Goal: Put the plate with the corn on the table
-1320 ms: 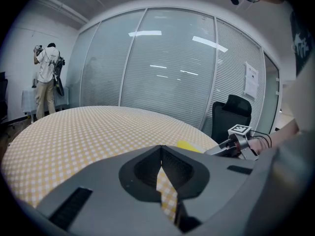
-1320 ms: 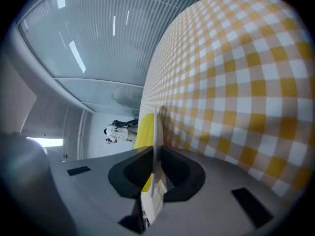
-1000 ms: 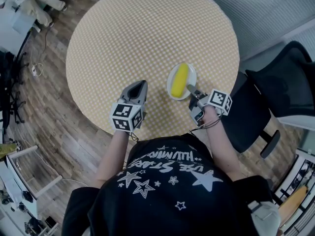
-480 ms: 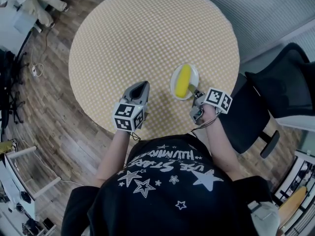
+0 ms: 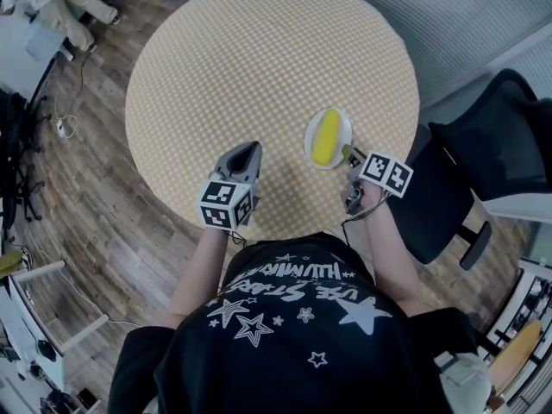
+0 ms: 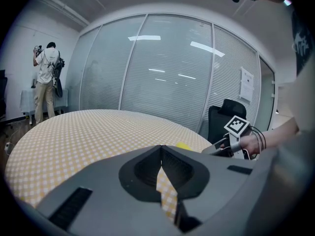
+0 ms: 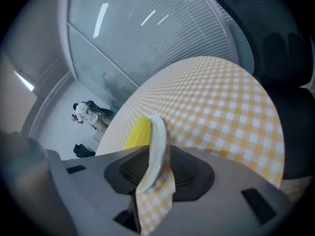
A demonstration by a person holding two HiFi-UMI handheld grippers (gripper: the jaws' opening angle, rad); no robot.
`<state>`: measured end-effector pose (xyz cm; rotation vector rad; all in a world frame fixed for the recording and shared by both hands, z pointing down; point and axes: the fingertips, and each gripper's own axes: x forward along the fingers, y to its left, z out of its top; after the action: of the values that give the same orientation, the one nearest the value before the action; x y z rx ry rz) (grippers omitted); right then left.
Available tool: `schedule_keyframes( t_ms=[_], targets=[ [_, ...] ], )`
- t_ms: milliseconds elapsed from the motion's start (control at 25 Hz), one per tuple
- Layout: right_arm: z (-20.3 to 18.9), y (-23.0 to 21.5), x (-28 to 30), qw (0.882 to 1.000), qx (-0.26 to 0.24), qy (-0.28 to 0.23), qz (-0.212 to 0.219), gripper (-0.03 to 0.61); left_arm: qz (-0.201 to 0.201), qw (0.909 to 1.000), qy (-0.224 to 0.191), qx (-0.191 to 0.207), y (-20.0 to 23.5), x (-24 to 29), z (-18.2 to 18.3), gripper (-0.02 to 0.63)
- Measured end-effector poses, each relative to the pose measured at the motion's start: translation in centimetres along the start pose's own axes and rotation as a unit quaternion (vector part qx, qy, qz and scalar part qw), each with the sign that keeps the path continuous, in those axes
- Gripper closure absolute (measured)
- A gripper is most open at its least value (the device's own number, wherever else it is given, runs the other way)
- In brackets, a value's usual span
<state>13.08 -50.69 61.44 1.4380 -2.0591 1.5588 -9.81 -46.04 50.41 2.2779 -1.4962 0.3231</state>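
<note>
A small white plate (image 5: 339, 128) carrying a yellow corn cob (image 5: 325, 137) is over the right part of the round table (image 5: 259, 59) with its yellow checked cloth. My right gripper (image 5: 347, 154) is shut on the plate's near rim. In the right gripper view the plate (image 7: 157, 141) shows edge-on between the jaws, the corn (image 7: 138, 131) behind it. I cannot tell whether the plate touches the cloth. My left gripper (image 5: 247, 149) hovers over the table's near edge, left of the plate. Its jaws (image 6: 161, 154) meet with nothing held.
A black office chair (image 5: 483, 162) stands close to the table's right side, beside my right arm. Wood floor with cables and furniture lies to the left. A glass wall with blinds (image 6: 162, 68) runs behind the table, and a person (image 6: 47, 77) stands far off.
The right gripper and the plate with corn have shifted slightly right and farther over the table. The left gripper has stayed put.
</note>
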Motion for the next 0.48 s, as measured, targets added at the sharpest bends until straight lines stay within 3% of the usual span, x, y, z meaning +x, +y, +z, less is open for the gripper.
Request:
schedule_keyframes(
  t_ms=[120,240,480],
  targets=[
    [0.6,0.8,-1.6,0.999,-0.006,-0.032,0.01,0.46,-0.006,1.0,-0.005,0.002,-0.4,-1.1,0.1,0.607],
    [0.6,2.7,-3.2,0.997,-0.016,-0.061,0.048,0.462,-0.012,0.9999,-0.011,0.005,-0.9,-2.4,0.1,0.607],
    [-1.9,7.7,-5.8,0.99,-0.06,-0.089,0.087,0.478,-0.028,0.9991,-0.028,0.011,-0.9,-6.3,0.3,0.607]
  ],
)
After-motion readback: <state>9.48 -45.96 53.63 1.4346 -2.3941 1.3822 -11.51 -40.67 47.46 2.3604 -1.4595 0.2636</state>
